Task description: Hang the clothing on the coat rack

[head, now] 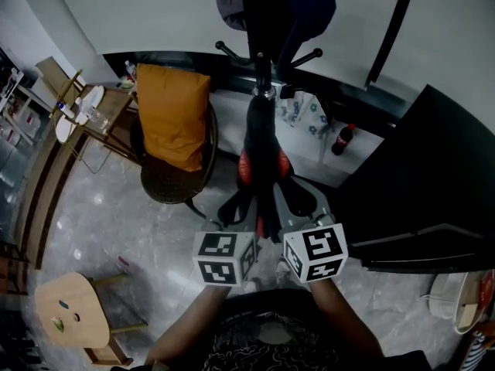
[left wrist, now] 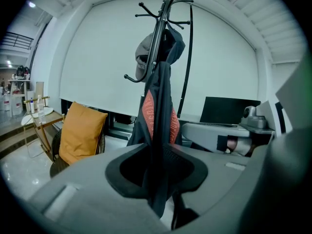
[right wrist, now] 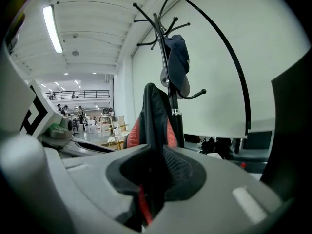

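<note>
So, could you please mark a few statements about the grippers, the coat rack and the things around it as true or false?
1. Both the left gripper and the right gripper are shut on the dark garment. True.
2. The coat rack has nothing hanging on it. False: a cap hangs on it.
3. The cushion on the chair is blue. False: it is orange.
4. In the head view, a dark bottle stands to the right of the rack. True.
</note>
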Tool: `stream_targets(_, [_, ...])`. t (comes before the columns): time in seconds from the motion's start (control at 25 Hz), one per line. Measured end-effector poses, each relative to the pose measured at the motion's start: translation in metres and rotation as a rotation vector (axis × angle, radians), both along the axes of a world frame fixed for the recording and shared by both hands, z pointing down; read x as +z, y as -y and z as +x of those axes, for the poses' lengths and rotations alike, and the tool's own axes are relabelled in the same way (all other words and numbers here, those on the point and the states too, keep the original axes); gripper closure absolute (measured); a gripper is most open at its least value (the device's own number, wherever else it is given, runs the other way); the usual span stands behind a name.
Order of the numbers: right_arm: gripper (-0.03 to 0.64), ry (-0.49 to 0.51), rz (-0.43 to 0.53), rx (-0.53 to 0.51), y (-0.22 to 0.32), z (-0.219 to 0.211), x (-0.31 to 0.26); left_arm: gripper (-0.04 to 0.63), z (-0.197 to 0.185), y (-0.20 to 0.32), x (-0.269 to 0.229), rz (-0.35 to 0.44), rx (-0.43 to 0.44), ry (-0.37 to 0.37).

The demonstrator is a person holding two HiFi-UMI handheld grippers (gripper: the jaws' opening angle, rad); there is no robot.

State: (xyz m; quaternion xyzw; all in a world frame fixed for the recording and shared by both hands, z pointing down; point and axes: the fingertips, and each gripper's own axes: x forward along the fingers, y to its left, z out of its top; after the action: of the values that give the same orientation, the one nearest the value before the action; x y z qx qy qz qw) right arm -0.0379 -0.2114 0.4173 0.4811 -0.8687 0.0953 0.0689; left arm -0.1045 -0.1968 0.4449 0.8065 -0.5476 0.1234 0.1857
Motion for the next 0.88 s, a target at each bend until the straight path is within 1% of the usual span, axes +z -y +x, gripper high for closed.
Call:
stream_targets(0.36, [0.554, -0.03, 0.011, 0.037, -0.027, -0.009, -0.004, 0.514, 0.004, -0.018, -0.008, 0.026, 0.091, -0.001])
stream_targets(0.64, [0.556, -0.052, 0.022, 0.074, -0.055, -0.017, -0.006, 0.515, 0.001, -0.045, -0.008, 0.02, 0.143, 0.005])
stream_targets(0.76, [0.565, -0.056, 0.027, 0.088, -0.067, -0.019, -0.008, 0.554, -0.003, -0.056, -0.011, 0.037, 0.152, 0.009])
stream_targets(0.88, [0.571, -0.06, 0.033, 0.098, -0.079, -0.022, -0.011, 0.575, -0.006, -0.066, -0.013, 0.052, 0.16, 0.011])
